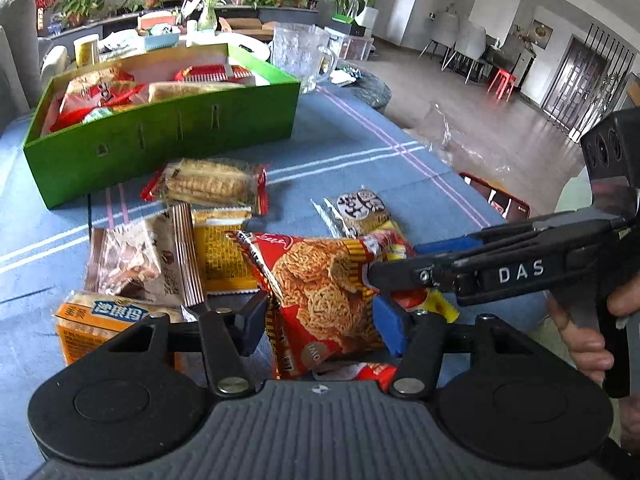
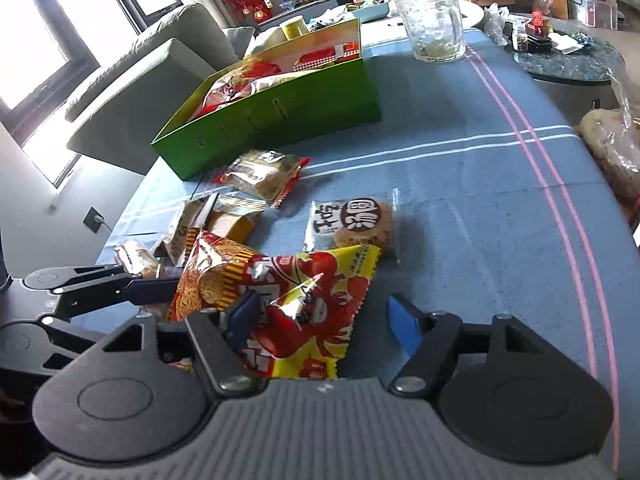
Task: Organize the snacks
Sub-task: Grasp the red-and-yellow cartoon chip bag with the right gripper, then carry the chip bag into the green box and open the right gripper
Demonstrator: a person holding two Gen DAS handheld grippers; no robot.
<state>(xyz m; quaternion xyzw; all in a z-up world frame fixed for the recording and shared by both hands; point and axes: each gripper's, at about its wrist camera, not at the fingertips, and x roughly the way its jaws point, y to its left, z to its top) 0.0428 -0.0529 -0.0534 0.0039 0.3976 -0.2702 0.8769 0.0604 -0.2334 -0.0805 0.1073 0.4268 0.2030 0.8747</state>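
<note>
Nearest the cameras, the left gripper (image 1: 320,320) has its jaws set around the red noodle-snack packet (image 1: 320,292), narrowed to about the packet's width, though whether the pads actually press on it cannot be told. The right gripper (image 2: 324,316) reaches in from the side with jaws wide apart; only one pad lies against the red-and-yellow packet (image 2: 316,312), so it grips nothing. Just beyond, several snacks lie loose on the tabletop (image 1: 360,148): an orange packet (image 1: 86,326), a brown wrapper (image 1: 140,260), a yellow packet (image 1: 224,252), a round cake in clear wrap (image 2: 354,222), and a cracker pack with red ends (image 1: 212,182). Farther back stands the green box (image 1: 160,136), already holding a few red and tan packets, with a glass mug (image 2: 432,20) behind it. By this showing the sorting is only partly done: some snacks are boxed, and at least seven wait outside.
</note>
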